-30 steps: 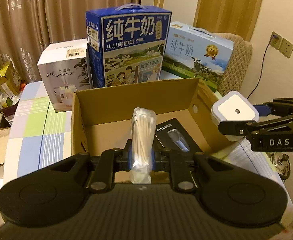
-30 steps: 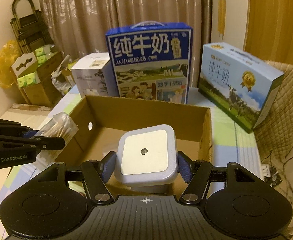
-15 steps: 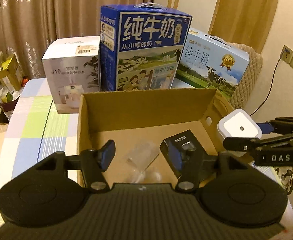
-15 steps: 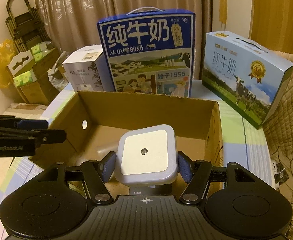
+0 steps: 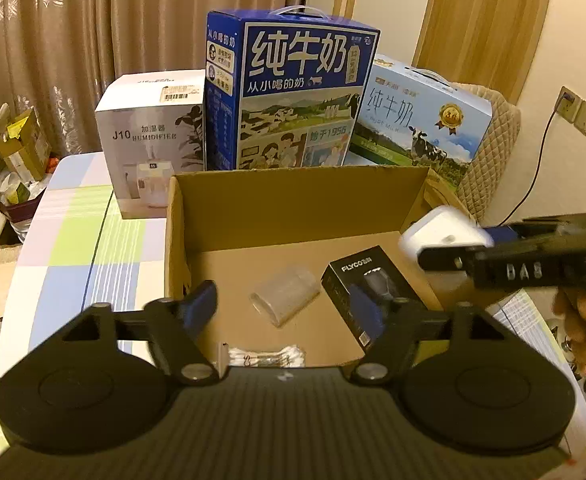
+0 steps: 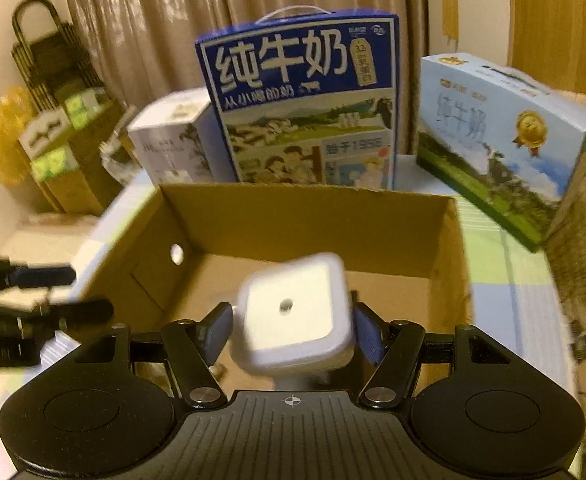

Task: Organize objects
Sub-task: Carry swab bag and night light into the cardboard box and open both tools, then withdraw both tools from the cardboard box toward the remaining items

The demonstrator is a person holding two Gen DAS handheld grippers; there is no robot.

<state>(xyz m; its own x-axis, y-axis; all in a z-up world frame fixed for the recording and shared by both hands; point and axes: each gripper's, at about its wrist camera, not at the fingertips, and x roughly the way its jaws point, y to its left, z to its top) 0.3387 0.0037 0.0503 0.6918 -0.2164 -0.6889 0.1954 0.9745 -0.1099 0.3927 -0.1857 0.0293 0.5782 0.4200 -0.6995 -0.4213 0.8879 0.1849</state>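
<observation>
On the checked tablecloth, a cardboard box is being filled: swabs and black box inside, left gripper spread empty, white cube being clamped above it by right gripper.

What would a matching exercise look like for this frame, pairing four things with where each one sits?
Things:
1. white square device
2. black FLYCO box
3. cotton swab packet
4. humidifier box

Places:
A. on the tablecloth, outside the cardboard box, left of the tall blue milk carton
B. on the box floor at its near edge
C. between the right gripper's fingers, above the box
D. on the box floor, right side

Pairs: 1-C, 2-D, 3-B, 4-A
</observation>
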